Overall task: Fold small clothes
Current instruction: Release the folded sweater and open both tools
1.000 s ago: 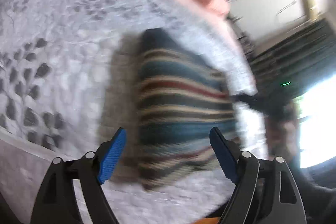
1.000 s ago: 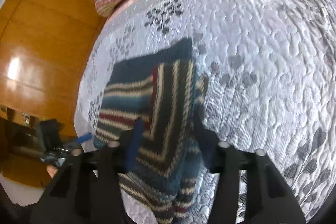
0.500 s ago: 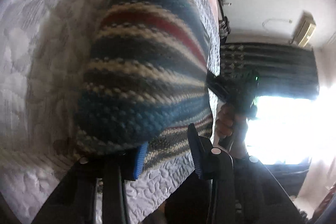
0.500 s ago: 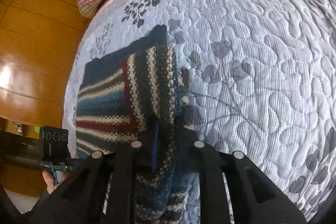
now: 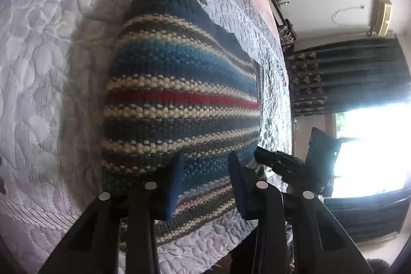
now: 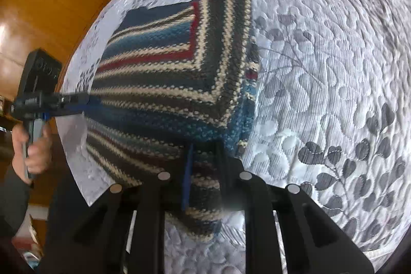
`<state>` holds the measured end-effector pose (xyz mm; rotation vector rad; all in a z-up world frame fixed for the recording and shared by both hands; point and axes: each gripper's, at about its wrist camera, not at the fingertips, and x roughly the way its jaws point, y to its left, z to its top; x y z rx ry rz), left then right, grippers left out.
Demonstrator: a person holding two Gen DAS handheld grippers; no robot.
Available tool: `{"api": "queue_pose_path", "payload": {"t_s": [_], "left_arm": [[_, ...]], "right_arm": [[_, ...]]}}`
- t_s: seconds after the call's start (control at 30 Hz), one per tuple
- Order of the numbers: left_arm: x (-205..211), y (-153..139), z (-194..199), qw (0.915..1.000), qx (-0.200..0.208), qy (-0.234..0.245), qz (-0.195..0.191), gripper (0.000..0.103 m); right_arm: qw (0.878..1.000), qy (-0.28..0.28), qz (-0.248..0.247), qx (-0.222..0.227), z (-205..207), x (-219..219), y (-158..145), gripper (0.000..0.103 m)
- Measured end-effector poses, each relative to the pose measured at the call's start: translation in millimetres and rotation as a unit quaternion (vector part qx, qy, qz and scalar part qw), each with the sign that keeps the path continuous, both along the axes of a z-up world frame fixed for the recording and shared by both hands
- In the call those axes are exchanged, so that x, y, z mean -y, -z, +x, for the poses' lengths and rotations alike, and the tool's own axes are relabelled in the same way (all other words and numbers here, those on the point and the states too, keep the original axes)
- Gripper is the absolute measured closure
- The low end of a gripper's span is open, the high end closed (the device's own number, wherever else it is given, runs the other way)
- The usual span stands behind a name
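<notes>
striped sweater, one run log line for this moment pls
striped sweater: partly folded on quilt | right tool: shut on near edge | left tool: around opposite edge, grip unclear

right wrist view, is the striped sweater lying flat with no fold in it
No: in the right wrist view the striped sweater has one part folded over itself, so its stripes meet at an angle, on the quilted bedspread.

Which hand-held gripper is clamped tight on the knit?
The right hand-held gripper: its jaws pinch the striped sweater near its edge. The left hand-held gripper shows a visible gap between its jaws.
</notes>
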<state>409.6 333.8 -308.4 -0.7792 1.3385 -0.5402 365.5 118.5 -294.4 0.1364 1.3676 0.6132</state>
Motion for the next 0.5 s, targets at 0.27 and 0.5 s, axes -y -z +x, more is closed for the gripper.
{"api": "queue_pose_path", "payload": {"t_s": [0.27, 0.5], "left_arm": [[24.2, -41.5, -36.6, 0.9954, 0.054, 0.039, 0.069, 0.062], [34.5, -8.4, -48.2, 0.9891, 0.018, 0.022, 0.145, 0.059]], "right_arm": [[0.999, 0.001, -0.025, 0.035, -45.6, 5.8, -46.8, 0.086], [0.996, 0.029, -0.078, 0.012, -52.3, 4.4, -12.9, 0.087]]}}
